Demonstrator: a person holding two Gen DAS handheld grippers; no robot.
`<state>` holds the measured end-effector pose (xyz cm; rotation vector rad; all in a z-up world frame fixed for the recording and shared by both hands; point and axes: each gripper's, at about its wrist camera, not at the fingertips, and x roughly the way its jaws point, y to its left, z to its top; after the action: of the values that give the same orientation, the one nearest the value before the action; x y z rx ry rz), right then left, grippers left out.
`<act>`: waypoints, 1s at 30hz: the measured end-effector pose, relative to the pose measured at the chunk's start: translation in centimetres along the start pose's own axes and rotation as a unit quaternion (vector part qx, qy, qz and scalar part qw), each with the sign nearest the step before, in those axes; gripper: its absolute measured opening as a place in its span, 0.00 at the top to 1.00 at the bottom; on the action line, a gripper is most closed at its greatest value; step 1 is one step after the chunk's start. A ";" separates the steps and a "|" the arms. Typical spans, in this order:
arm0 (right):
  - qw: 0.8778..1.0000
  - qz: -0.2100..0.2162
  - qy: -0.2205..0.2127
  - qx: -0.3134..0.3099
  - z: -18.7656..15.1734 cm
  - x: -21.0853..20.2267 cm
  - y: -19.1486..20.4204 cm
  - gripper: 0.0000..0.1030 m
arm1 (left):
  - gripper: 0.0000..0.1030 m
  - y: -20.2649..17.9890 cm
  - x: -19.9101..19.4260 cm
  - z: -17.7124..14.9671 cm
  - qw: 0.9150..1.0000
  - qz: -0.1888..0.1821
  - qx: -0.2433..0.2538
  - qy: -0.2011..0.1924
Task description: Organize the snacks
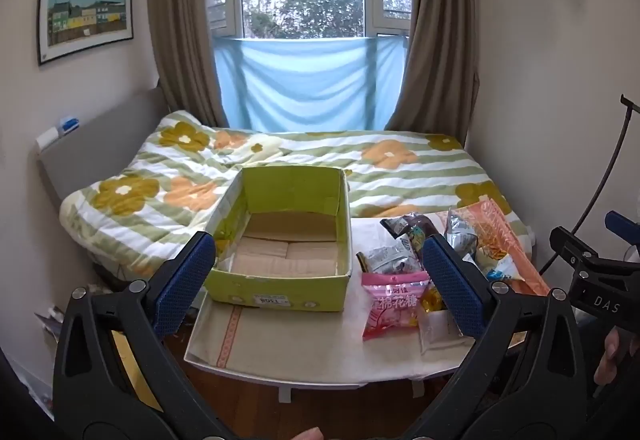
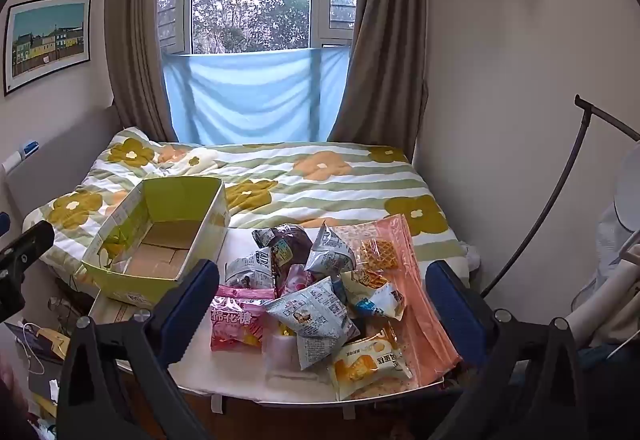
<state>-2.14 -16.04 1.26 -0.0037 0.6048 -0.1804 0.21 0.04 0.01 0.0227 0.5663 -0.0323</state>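
So the left gripper point(image 1: 320, 276) hangs level above the near edge of the small white cloth-covered table point(image 1: 304, 344), jaws spread wide and holding nothing. At its 12 o'clock sits the open green cardboard box point(image 1: 280, 240), bare inside. Over at 3 o'clock is the heap of foil and plastic snack packets point(image 2: 316, 296), with the pink marshmallow bag point(image 2: 236, 320) nearest. The right gripper point(image 2: 322, 300) hovers low over that heap, spread wide too, touching nothing.
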 end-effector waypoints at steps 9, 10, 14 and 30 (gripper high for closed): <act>1.000 0.001 0.004 -0.003 -0.1 0.0 -0.1 0.00 | 0.00 0.9 -0.7 -0.4 1.000 -0.005 -0.006 -0.025; 1.000 0.000 0.003 -0.003 -0.2 0.0 0.1 0.00 | 0.00 0.9 -0.8 -0.3 1.000 -0.005 -0.005 -0.024; 1.000 -0.002 0.003 -0.001 -0.3 0.0 0.4 0.00 | 0.00 0.5 -0.3 -0.3 1.000 -0.002 -0.002 -0.017; 1.000 0.000 0.002 0.012 0.1 -0.5 0.1 0.00 | 0.00 0.2 0.2 -0.5 1.000 -0.003 0.003 -0.005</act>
<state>-2.49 -15.85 1.57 0.0192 0.6057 -0.1878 0.12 0.27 -0.48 0.0270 0.5555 -0.0402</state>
